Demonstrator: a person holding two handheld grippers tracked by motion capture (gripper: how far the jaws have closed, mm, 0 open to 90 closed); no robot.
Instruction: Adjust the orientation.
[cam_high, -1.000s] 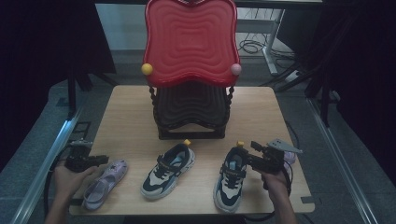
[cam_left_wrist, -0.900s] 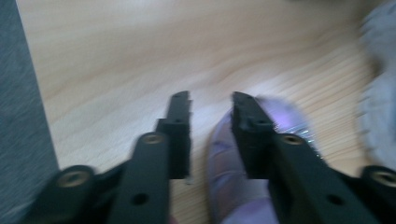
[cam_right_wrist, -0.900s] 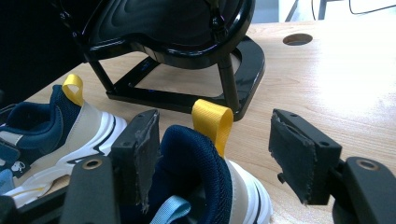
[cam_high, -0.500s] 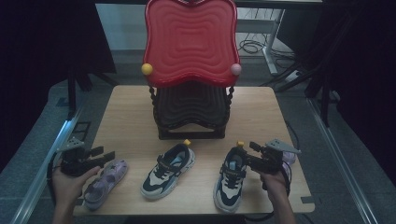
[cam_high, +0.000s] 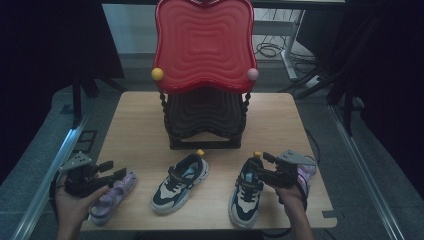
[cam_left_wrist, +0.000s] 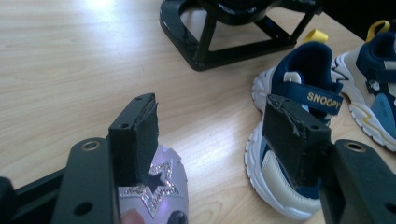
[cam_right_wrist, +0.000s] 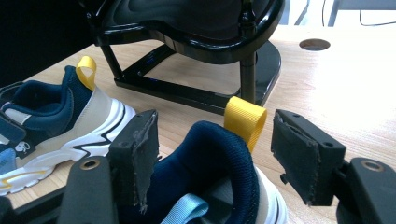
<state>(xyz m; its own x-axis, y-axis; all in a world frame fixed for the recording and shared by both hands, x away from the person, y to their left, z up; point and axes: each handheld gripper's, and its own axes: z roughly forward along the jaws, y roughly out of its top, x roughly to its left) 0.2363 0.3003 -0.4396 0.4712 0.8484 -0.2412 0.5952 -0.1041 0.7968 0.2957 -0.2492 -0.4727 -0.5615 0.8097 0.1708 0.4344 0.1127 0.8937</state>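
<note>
A: How much room is there around the right gripper (cam_high: 268, 166)?

B: Little toward the rack: the black shoe rack (cam_high: 204, 117) stands just beyond its jaws, with a strip of bare counter (cam_high: 280, 117) between. To its outer side the counter edge is near, and a lilac shoe (cam_high: 305, 172) lies right beside the hand.

A: Is it holding anything?

B: No. Its jaws stand apart, one on each side of the heel of the navy sneaker (cam_right_wrist: 205, 182), not pressing it.

A: Which way does that sneaker lie?

B: Its long axis runs from the gripper back toward the person: heel with the yellow pull loop (cam_right_wrist: 244, 120) at the jaws, toe at the near counter edge. It has a navy collar, white sole and cream panels.

A: And the left gripper (cam_high: 111, 169)?

B: Also apart, empty. Under its jaws lies the other lilac shoe (cam_left_wrist: 156, 196), with a glittery star on top, close to the near left corner. Ahead of it is open counter. The second navy sneaker (cam_high: 180, 182) lies to its inner side, marked SNOOPY on its strap.
</note>
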